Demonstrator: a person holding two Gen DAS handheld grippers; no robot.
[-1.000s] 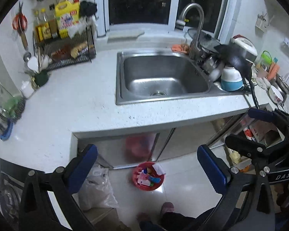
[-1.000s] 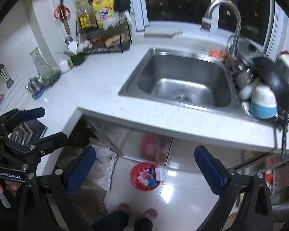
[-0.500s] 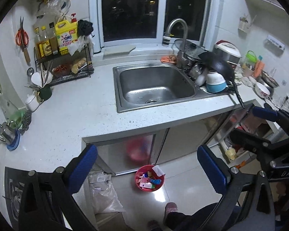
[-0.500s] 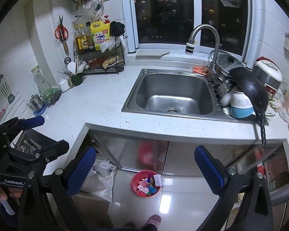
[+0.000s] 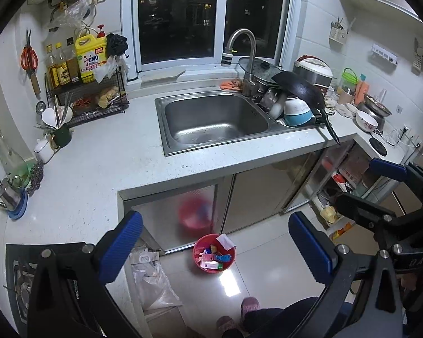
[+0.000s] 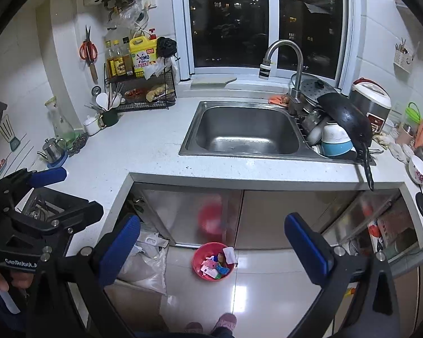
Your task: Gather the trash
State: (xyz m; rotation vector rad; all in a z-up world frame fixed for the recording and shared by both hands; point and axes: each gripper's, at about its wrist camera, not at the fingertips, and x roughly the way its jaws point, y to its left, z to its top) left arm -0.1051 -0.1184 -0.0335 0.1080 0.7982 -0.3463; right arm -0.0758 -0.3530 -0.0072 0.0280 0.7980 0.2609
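Observation:
A red trash bin [image 5: 214, 253] full of colourful wrappers and paper stands on the tiled floor in front of the sink cabinet; it also shows in the right wrist view [image 6: 213, 262]. My left gripper [image 5: 220, 239] is open and empty, held high above the floor and bin. My right gripper [image 6: 214, 242] is open and empty at a similar height. Each gripper shows at the edge of the other's view: the right one [image 5: 386, 194] and the left one [image 6: 39, 194].
A white L-shaped counter [image 5: 98, 163] holds a steel sink [image 5: 214, 118], a dish pile with a black pan [image 5: 301, 90], a wire rack with bottles [image 5: 84, 84] and a kettle [image 5: 10, 194]. A white plastic bag [image 5: 152, 281] hangs by the open left cabinet. My feet [image 5: 239, 315] are on the floor.
Both grippers have pulled back and risen from the counter, so the sink looks smaller and farther. More of the window, walls and floor shows. Both stay open and empty.

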